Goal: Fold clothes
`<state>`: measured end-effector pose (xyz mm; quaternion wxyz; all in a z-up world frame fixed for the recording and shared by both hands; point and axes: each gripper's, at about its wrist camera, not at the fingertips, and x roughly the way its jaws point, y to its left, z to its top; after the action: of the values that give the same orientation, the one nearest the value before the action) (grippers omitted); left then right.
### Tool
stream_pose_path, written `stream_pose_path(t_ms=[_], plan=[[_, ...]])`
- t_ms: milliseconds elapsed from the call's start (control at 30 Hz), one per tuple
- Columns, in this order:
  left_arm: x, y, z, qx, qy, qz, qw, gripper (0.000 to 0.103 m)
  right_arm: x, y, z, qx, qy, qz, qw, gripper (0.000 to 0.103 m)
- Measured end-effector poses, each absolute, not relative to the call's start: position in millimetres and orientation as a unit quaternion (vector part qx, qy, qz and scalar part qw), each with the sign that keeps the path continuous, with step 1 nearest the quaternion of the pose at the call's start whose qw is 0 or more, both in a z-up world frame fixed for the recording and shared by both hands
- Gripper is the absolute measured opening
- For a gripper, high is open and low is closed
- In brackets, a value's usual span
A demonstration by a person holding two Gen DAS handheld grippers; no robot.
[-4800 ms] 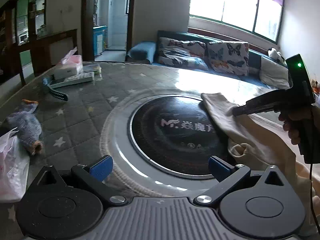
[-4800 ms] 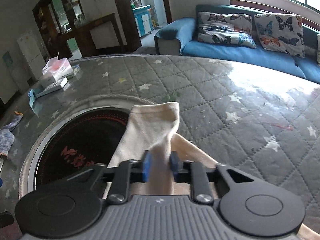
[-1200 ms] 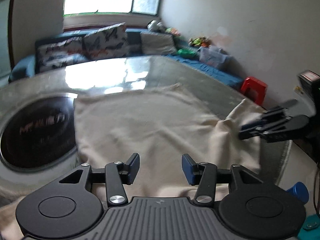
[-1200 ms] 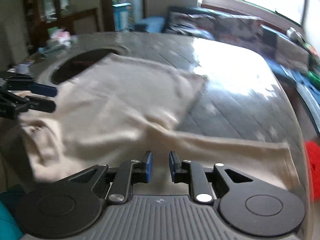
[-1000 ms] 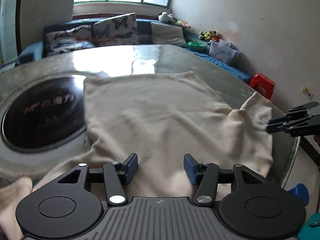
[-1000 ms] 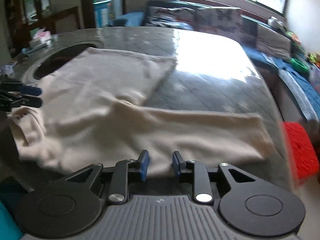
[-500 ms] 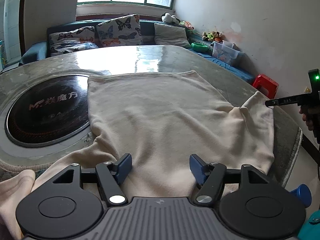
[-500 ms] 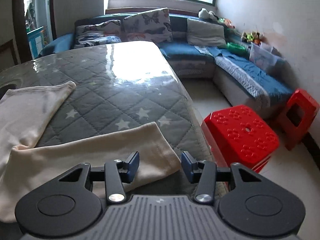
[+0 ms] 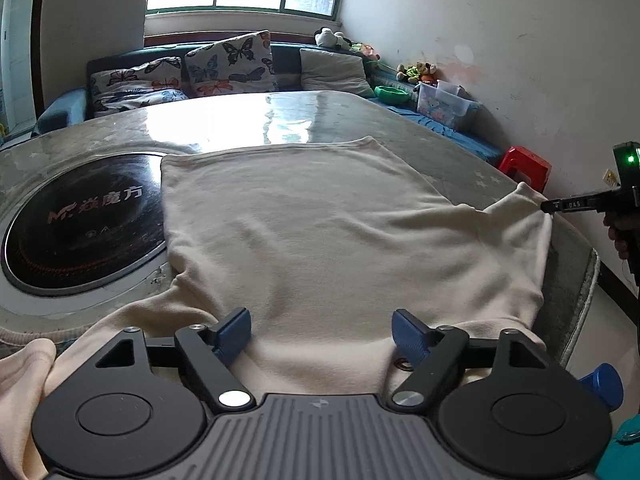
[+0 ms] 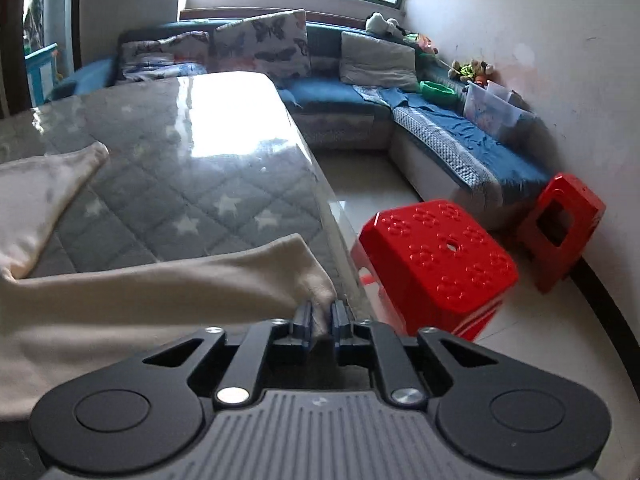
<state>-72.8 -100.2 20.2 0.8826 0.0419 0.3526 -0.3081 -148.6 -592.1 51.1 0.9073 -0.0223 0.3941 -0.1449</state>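
Note:
A cream long-sleeved top point(image 9: 320, 232) lies spread flat on the grey star-quilted table point(image 9: 452, 160). My left gripper point(image 9: 322, 330) hovers open over its near edge, nothing between the blue pads. The left sleeve point(image 9: 24, 376) hangs off the near left edge. In the right wrist view the right sleeve point(image 10: 160, 292) stretches across the table's right edge, and my right gripper point(image 10: 320, 318) is shut on its cuff. The right gripper point(image 9: 554, 205) also shows at the far right of the left wrist view, pinching that cuff.
A round black cooktop point(image 9: 80, 220) is set into the table under the top's left edge. Two red plastic stools point(image 10: 436, 268) stand on the floor right of the table. A blue corner sofa point(image 10: 460, 148) with cushions lines the walls. A hand point(image 9: 622, 228) holds the right gripper.
My right gripper has closed on the right sleeve's cuff; half a second ago it was open over it. The left gripper has opened wider and stays over the near edge.

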Motion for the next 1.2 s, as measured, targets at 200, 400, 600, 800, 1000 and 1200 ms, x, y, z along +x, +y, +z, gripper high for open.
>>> stream_pose_path(t_ms=[200, 400, 600, 800, 1000, 1200], plan=[[-73, -94, 28, 0.033, 0.348, -0.304, 0.886, 0.081, -136, -568, 78, -0.047, 0.371, -0.113, 0.921, 0.021], [-71, -86, 27, 0.024, 0.35, -0.293, 0.889, 0.082, -95, -517, 90, -0.023, 0.368, 0.014, 0.93, 0.023], [-69, -80, 24, 0.015, 0.355, -0.286, 0.89, 0.082, -41, -489, 74, -0.002, 0.385, 0.049, 0.922, 0.023], [-70, -82, 21, 0.023, 0.351, -0.284, 0.892, 0.082, 13, -460, 59, 0.02, 0.402, 0.083, 0.912, 0.023], [-67, -84, 18, 0.04, 0.342, -0.282, 0.896, 0.082, 42, -449, 49, 0.01, 0.401, 0.078, 0.913, 0.004], [-56, -85, 17, 0.047, 0.34, -0.27, 0.9, 0.082, 75, -434, 45, -0.009, 0.392, 0.065, 0.918, 0.004]])
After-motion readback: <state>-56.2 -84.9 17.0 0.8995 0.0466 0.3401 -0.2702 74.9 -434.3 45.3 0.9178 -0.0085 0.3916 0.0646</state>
